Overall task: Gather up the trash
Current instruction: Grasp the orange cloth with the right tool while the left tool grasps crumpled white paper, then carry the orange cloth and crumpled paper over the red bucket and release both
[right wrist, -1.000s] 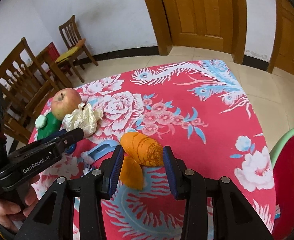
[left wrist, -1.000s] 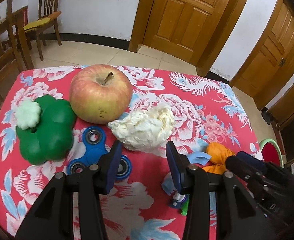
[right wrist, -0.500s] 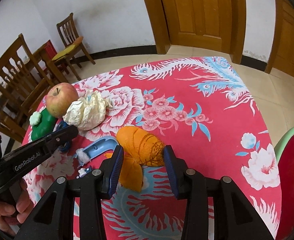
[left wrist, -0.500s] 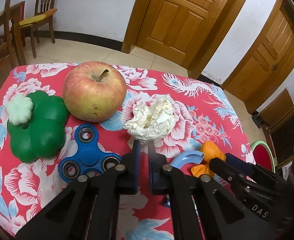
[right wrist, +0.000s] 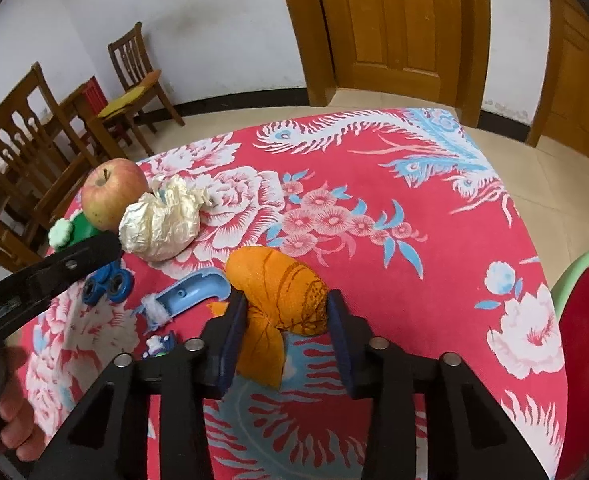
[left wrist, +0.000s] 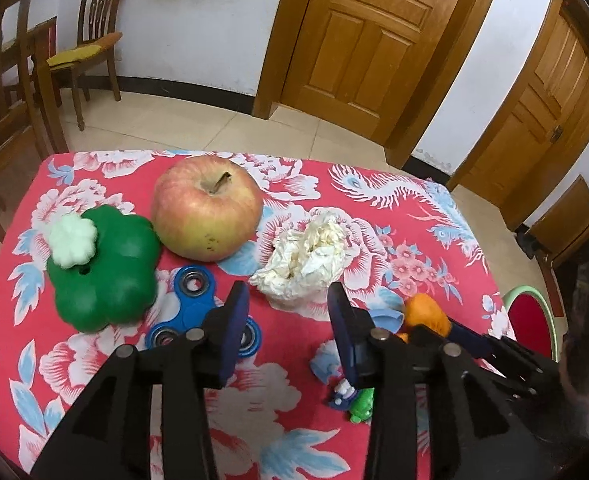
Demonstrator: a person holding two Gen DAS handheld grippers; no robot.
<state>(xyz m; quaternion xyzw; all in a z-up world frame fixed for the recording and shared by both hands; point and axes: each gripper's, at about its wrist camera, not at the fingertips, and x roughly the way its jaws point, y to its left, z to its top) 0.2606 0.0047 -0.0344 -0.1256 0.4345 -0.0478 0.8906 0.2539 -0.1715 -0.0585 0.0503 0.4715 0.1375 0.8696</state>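
table point(right wrist: 434, 248): wide bare cloth lying on its right half | orange peel point(right wrist: 282, 292): lying near front, long axis left-right | crumpled paper point(left wrist: 306, 256): sitting beside apple point(left wrist: 206, 208) | right gripper point(right wrist: 286, 340): jaws closing around peel | left gripper point(left wrist: 286, 324): jaws opening, nothing between, paper just ahead

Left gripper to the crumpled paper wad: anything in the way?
Nothing visible. The left gripper, jaws opening and empty, points at the crumpled paper wad with only bare tablecloth between. The blue fidget spinner sits off to one side, the apple beyond it.
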